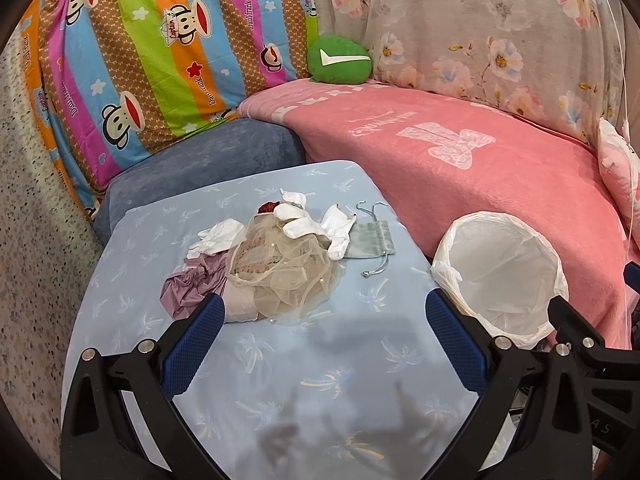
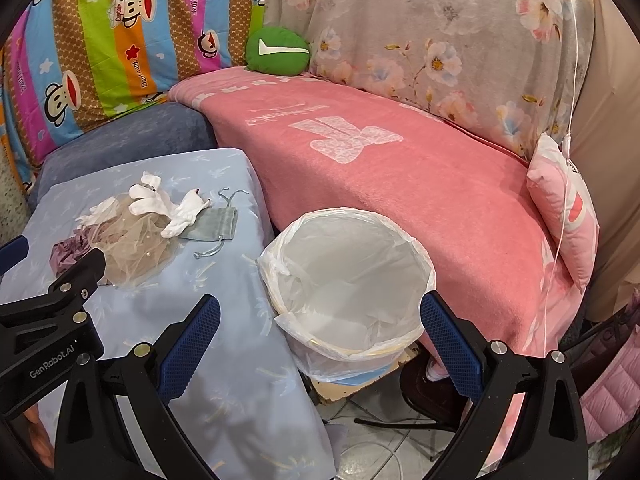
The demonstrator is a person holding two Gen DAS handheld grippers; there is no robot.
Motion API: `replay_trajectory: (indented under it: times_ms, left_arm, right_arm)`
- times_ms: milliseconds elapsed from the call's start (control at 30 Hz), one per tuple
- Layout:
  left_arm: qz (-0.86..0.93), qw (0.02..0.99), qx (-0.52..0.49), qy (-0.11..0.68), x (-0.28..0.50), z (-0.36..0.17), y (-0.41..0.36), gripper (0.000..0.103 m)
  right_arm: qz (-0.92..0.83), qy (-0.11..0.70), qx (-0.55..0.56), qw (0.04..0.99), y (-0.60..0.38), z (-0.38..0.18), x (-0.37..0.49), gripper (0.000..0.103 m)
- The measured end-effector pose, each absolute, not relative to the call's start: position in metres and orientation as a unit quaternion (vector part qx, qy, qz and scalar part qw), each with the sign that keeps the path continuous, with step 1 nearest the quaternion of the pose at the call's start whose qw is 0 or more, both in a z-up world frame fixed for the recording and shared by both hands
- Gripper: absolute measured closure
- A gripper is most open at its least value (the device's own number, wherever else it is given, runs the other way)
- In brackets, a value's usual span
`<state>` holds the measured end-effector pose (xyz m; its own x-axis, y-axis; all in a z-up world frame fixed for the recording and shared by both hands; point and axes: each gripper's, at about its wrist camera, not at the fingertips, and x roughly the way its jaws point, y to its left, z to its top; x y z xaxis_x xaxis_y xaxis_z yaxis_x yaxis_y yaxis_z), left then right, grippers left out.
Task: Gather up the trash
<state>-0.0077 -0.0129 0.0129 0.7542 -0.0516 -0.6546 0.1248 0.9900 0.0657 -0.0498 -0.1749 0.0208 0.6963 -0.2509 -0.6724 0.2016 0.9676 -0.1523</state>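
A pink blanket (image 1: pixel 460 184) is spreading across the right half of the left wrist view, with a striped monkey-print sheet (image 1: pixel 132 60) hanging at upper left, a grey floral cloth (image 1: pixel 480 28) at upper right and a green cushion (image 1: pixel 339 60) sitting between them at top centre. A table (image 1: pixel 280 380) under a pale blue palm-print cover is filling the lower middle of that frame. A bin (image 2: pixel 344 280) lined with a white bag is standing just beside the table's right edge, at centre in the right wrist view and at right in the left one. The trash is lying in a heap on the table, above centre-left in the left view: a beige net (image 1: pixel 280 272) is sitting in the middle, a mauve cloth (image 1: pixel 188 288) is touching its left side, white gloves (image 1: pixel 316 224) are resting along its top and right, and a grey pouch (image 1: pixel 370 238) with drawstrings is lying partly under one glove. The left gripper (image 1: pixel 324 336) is hovering over bare cover just below the heap, fingers spread wide and holding nothing. The right gripper (image 2: pixel 320 340) is hanging over the bin's near rim, fingers likewise wide apart and empty.
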Motion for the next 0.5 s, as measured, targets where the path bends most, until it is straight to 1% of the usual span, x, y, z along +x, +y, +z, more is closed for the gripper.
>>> replay_trajectory:
  times_ms: [500]
  left_arm:
    - [-0.047,0.935,0.052,0.347,-0.008,0.0132,-0.0141,0.007]
  right_arm:
    - [-0.123,0.37,-0.034,0.92,-0.1748,0.0207,-0.0502,0.006]
